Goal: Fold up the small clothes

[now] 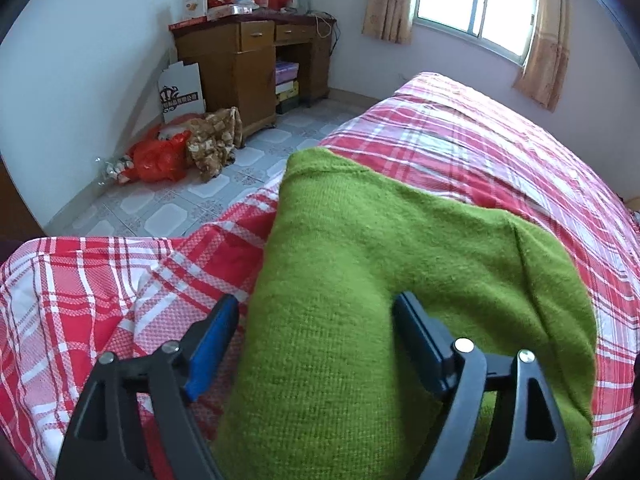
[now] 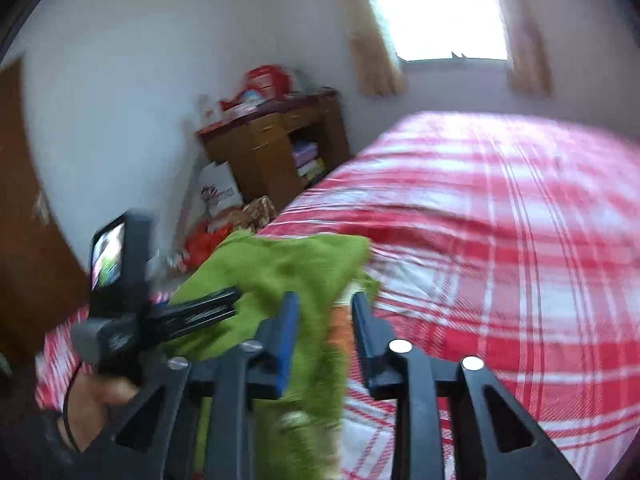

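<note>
Left gripper [image 1: 316, 320]: fingers spread wide, green knit garment [image 1: 400, 260] lies between them and over the right finger's base; grip on it I cannot tell. Right gripper [image 2: 325, 316]: fingers part-spread w/ a garment edge hanging between; pic is blurred, pinch unclear. Garment lies on red plaid bedsheet [image 1: 480, 140]. Wooden desk [image 1: 248, 56] at 11 o'clock.

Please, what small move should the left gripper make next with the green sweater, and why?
Probably close the left gripper on the green sweater: its fingers are spread with the fabric between them, not pinched. The right gripper also has fabric between its fingers, over the plaid bed.
</note>
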